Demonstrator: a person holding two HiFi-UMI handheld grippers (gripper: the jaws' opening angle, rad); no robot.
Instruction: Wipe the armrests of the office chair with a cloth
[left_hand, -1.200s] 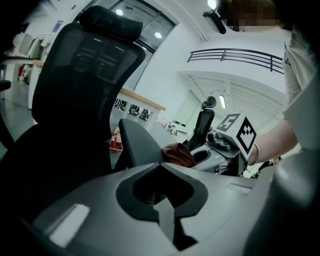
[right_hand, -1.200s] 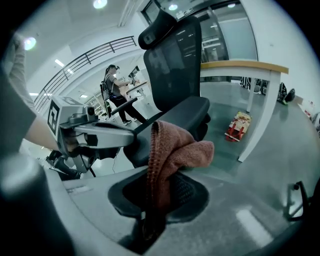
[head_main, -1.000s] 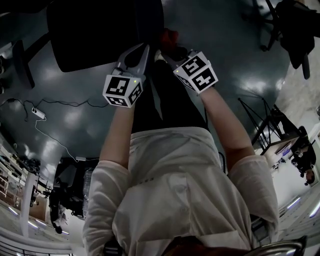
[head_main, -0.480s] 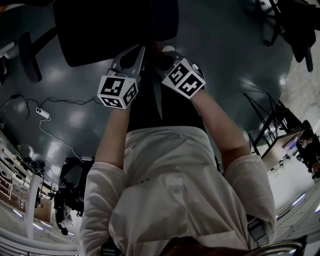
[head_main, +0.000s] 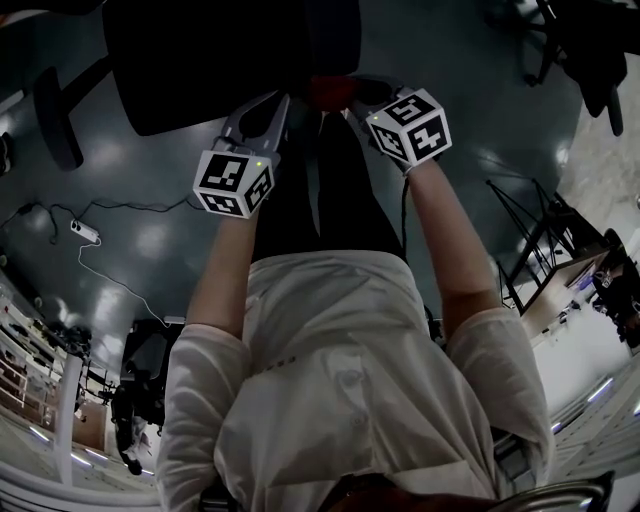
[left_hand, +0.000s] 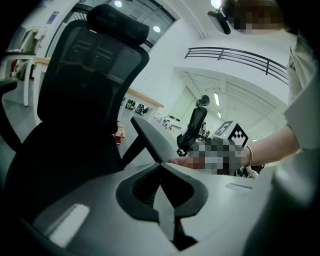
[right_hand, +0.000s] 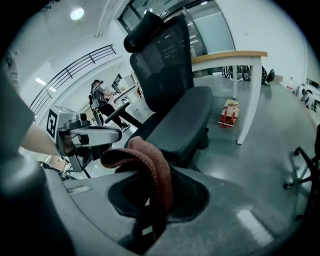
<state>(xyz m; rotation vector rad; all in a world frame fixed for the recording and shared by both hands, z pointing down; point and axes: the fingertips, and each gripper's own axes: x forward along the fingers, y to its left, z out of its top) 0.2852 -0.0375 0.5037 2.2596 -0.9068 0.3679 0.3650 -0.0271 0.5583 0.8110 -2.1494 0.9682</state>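
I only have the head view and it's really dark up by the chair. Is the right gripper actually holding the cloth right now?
Observer: Yes. In the right gripper view, the right gripper is shut on a reddish-brown cloth, which loops up out of the jaws.
Operator: And the left one, is it holding anything?
Observer: No. The left gripper has its jaws together with nothing between them.
Operator: What is right in front of it?
Observer: The near end of an armrest of the office chair sits right at its tips. I cannot tell whether they touch.
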